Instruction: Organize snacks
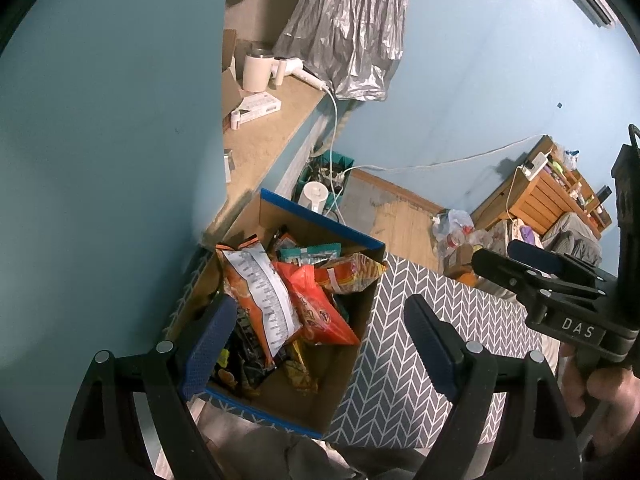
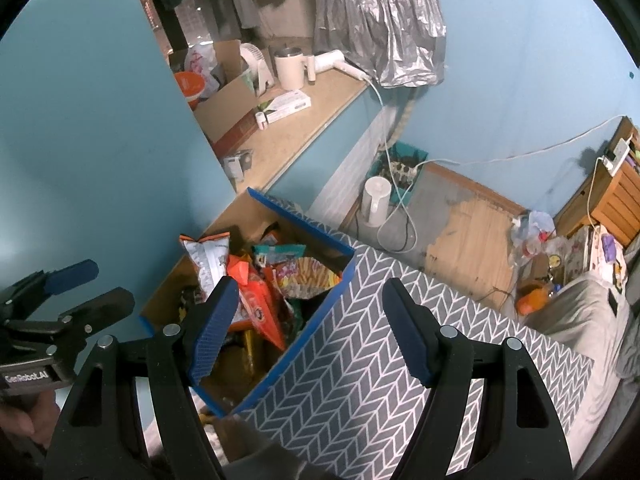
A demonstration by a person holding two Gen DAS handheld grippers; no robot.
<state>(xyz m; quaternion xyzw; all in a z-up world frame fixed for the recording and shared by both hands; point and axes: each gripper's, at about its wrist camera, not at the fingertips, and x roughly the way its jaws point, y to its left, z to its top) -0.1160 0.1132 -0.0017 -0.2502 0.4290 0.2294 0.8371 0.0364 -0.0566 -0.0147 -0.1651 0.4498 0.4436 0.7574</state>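
Dim, cool indoor light; soft shadows fall on the blue wall (image 1: 100, 140). Heavy fisheye bending and dark vignette at edges; centre fairly sharp.

"DAS" on right hand-held gripper (image 1: 532, 276); "GenRobot.AI" on left hand-held gripper (image 2: 86, 286).

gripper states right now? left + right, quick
Left hand-held gripper: open, holding nothing, above the snack box.
Right hand-held gripper: open, holding nothing.
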